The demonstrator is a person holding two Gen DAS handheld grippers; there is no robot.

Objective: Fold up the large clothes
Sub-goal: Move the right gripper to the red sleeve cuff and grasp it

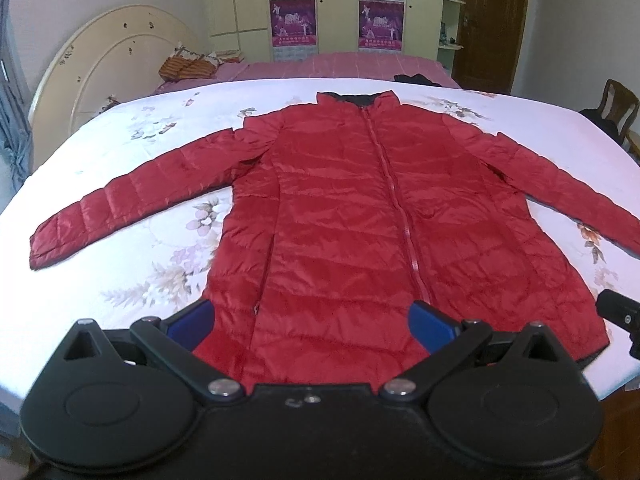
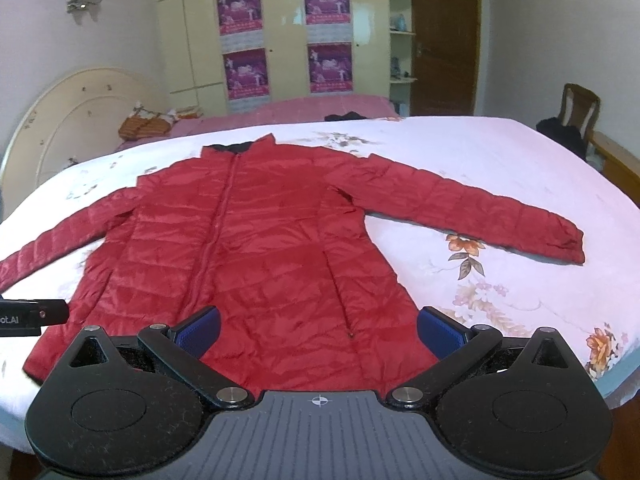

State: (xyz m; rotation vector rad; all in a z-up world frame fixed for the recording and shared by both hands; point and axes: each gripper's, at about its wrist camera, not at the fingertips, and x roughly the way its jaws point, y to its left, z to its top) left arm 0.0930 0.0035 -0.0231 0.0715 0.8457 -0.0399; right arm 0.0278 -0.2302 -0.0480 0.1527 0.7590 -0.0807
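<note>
Ahead of both grippers' wide-open, empty jaws, red jacket lies flat on floral bedsheet, hem nearest.

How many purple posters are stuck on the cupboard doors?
4 posters: upper left, upper right, lower left, lower right, all on the cupboard behind the bed. None seem hidden.

Red jacket lies flat on floral sheet; right tongs gape above hem.
</note>
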